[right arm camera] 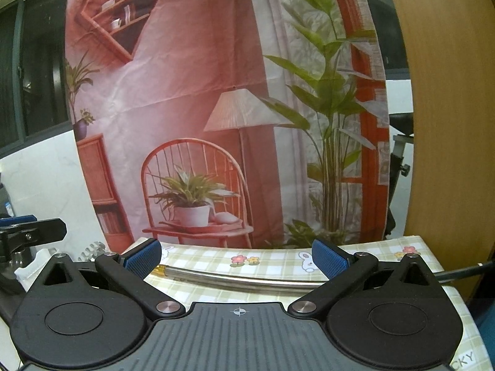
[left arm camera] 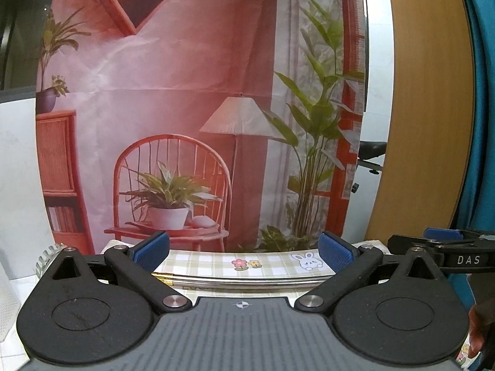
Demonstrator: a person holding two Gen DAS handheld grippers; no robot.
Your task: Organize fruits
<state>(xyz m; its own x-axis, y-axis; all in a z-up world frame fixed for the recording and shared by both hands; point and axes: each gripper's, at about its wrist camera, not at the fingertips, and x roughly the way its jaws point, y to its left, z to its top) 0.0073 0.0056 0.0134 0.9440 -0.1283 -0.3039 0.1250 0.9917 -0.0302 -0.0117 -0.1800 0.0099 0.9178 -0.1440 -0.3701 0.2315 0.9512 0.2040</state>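
Observation:
No fruit shows in either view. My left gripper (left arm camera: 243,252) is open, its blue pads wide apart with nothing between them, low over a green checked tablecloth (left arm camera: 216,261). My right gripper (right arm camera: 236,259) is open too and empty, over the same cloth (right arm camera: 278,256). A curved silver metal bar (left arm camera: 241,281) lies across the cloth just in front of both grippers, and the right wrist view shows this bar (right arm camera: 247,283) as well. Each gripper appears at the edge of the other's view.
A printed backdrop (left arm camera: 185,92) of a red room with chair, lamp and plants hangs right behind the table. A wooden panel (right arm camera: 448,123) stands at the right. A ribbed metal item (right arm camera: 92,252) sits at the left. A hand (left arm camera: 478,330) is at the lower right.

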